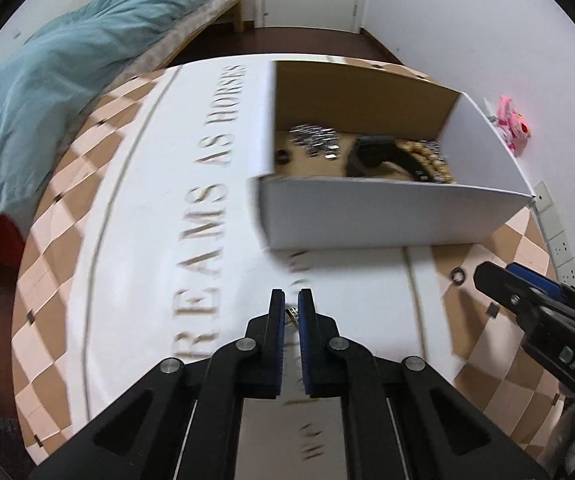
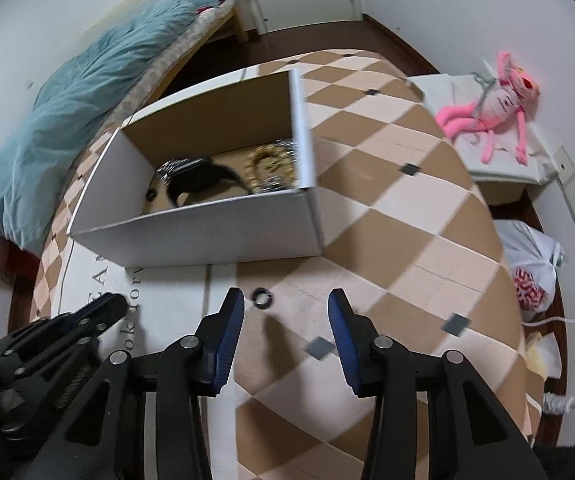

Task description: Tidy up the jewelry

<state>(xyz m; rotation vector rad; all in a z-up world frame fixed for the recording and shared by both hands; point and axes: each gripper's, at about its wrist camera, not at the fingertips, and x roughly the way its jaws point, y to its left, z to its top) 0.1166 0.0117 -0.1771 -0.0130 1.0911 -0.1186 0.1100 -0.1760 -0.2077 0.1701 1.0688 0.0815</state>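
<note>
A white cardboard box (image 1: 387,216) (image 2: 207,236) stands open on the checkered tablecloth. Inside lie a black watch (image 1: 371,152) (image 2: 199,180), a gold bead bracelet (image 1: 431,160) (image 2: 263,168) and silver chain jewelry (image 1: 315,138). My left gripper (image 1: 291,300) is shut on a small gold-coloured piece (image 1: 292,314), a little in front of the box; it shows at the left of the right wrist view (image 2: 115,304). A small black ring (image 2: 261,297) (image 1: 457,275) lies on the cloth just ahead of my open, empty right gripper (image 2: 285,308).
A white mat with grey lettering (image 1: 191,240) covers the table's left part. A bed with a teal blanket (image 1: 67,80) lies far left. A pink plush toy (image 2: 495,100) sits on a side stand to the right, with a plastic bag (image 2: 531,264) and wall sockets below.
</note>
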